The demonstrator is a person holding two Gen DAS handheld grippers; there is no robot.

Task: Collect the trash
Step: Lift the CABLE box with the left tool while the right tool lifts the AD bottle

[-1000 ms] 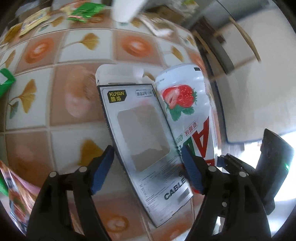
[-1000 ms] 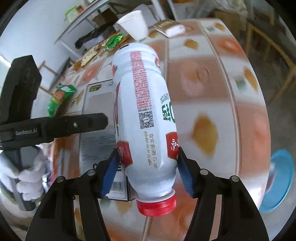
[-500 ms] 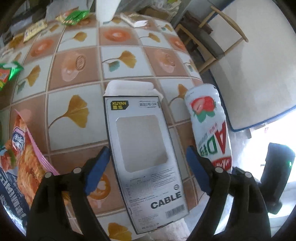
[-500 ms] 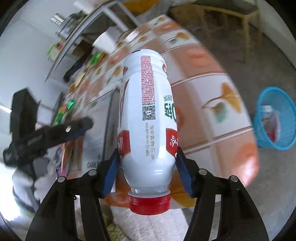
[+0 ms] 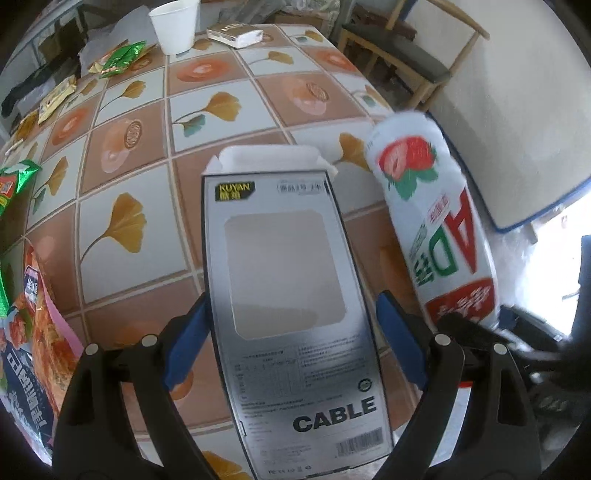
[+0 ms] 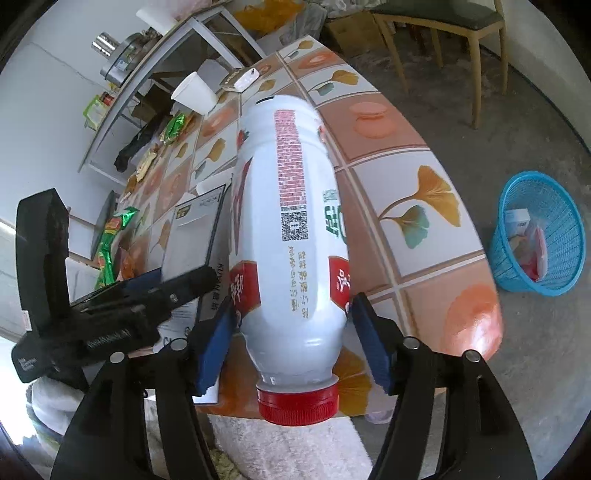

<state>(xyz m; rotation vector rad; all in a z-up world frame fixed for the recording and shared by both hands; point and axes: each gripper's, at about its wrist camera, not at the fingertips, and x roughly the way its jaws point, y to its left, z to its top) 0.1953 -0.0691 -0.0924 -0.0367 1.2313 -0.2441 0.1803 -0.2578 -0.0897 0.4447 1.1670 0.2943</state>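
Note:
A grey, flat cable box (image 5: pixel 288 280) with a cut-out window lies on the tiled table (image 5: pixel 122 155), its near end past the table's edge. My left gripper (image 5: pixel 291 306) straddles it. The left pad is at the box's side and a narrow gap shows at the right pad. A white strawberry drink bottle (image 6: pixel 291 229) with a red cap lies along my right gripper (image 6: pixel 293 317), cap toward the camera, over the table's corner. Its jaws are opening, and both pads still touch the bottle's sides. The same bottle (image 5: pixel 432 221) shows blurred to the right of the box.
A blue basket (image 6: pixel 535 236) holding trash stands on the floor to the right of the table. A paper cup (image 5: pixel 173 26), a small pack (image 5: pixel 236 35) and green wrappers (image 5: pixel 122 59) lie at the far end, and a snack bag (image 5: pixel 29 332) lies at the left. Chairs (image 6: pixel 443 22) stand behind.
The left jaws have widened around the cable box, which now sits straighter and nearer the table's edge. The right gripper swung the bottle toward the table's corner, and the blue basket came into view.

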